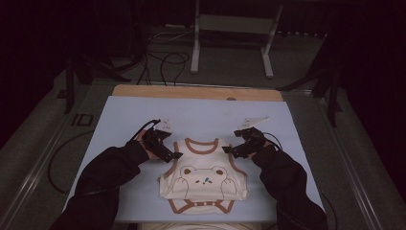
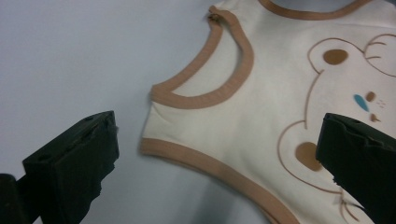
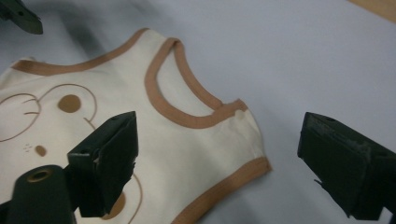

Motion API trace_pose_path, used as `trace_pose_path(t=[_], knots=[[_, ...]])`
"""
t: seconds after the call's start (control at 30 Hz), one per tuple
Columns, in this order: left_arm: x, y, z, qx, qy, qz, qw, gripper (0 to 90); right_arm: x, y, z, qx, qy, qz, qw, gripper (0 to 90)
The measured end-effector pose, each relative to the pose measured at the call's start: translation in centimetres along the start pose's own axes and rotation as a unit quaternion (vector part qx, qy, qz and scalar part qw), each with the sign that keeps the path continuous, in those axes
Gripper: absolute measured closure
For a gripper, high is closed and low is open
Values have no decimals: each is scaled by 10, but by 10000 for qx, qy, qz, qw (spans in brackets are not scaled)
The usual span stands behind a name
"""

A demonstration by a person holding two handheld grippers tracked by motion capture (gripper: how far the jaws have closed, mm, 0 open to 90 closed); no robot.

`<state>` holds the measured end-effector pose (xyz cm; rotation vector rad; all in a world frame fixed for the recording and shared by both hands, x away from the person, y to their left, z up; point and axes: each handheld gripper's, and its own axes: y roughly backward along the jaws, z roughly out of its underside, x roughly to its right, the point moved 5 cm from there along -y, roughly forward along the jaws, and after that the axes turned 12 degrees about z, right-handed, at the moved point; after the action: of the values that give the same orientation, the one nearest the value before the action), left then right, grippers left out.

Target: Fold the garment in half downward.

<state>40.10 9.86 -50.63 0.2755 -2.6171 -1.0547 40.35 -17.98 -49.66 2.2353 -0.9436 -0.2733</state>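
Dark room, cables on the floor behind; the desk [image 1: 143, 120] has a pale blue top and carries one thing: a cream bodysuit [image 1: 203, 177] with brown trim and a bear print, lying flat, face up, neck away from you, crotch end already folded up over the lower front by the look of it.

Your left hand-held gripper [image 1: 174, 155] sits at the bodysuit's left armhole, jaws spread wide: in the left gripper view one jaw is over bare desk, the other over the bear, side edge [image 2: 196, 158] between them. Nothing grasped.

Your right hand-held gripper [image 1: 227, 150] mirrors it at the right armhole, also spread and empty; the right gripper view shows the armhole trim [image 3: 187, 116] and side corner between the jaws.

My read: you're at the approach for a side fold, grasp not yet made. Next move needs both jaws lowered so one slides under the fabric edge, then clench on the side near the armhole. Watch you pinch every layer, not just the top one, and keep both hands level so the fold lands straight.
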Motion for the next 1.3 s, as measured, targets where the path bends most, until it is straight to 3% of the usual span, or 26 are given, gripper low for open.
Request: trace_pose_path(t=[0.07, 0.17, 0.27, 0.43, 0.5, 0.57, 0.7, 0.87, 1.1, 1.2, 1.3], knots=[[-4, -3, 0, -33, 21, -44, 10000, 0, 2, -4, 2, -69, -37, -29, 10000, 130], [-12, -8, 2, -33, 164, 64, 9998, 0, 4, -10, 4, -210, -27, -33, 9998, 134], [-17, -13, 4, -95, 161, 70, 9998, 1, 6, -16, 6, -253, -86, -109, 9996, 136], [-26, -18, 7, -159, 174, 72, 9997, 21, 8, -25, 8, -321, 19, -70, 9995, 132], [-28, -21, 8, -194, 206, -4, 9996, 21, 9, -30, 11, -403, 6, -108, 9991, 179], [-29, -23, 10, -183, 240, 55, 9995, 21, 12, -34, 14, -439, -49, -175, 9989, 227], [-31, -28, 12, -219, 236, 24, 9995, 66, 17, -42, 19, -568, 96, -12, 9983, 304], [-34, -34, 13, -267, 187, -48, 9995, 215, 21, -53, 26, -768, 203, 109, 9968, 356], [-38, -41, 16, -374, 156, -241, 9989, 313, 19, -61, 26, -709, 362, 179, 9967, 427], [-37, -43, 16, -404, 153, -257, 9987, 327, 16, -60, 26, -711, 466, 114, 9963, 506], [-35, -45, 15, -408, 145, -266, 9987, 349, 15, -59, 25, -751, 416, 92, 9963, 563]])
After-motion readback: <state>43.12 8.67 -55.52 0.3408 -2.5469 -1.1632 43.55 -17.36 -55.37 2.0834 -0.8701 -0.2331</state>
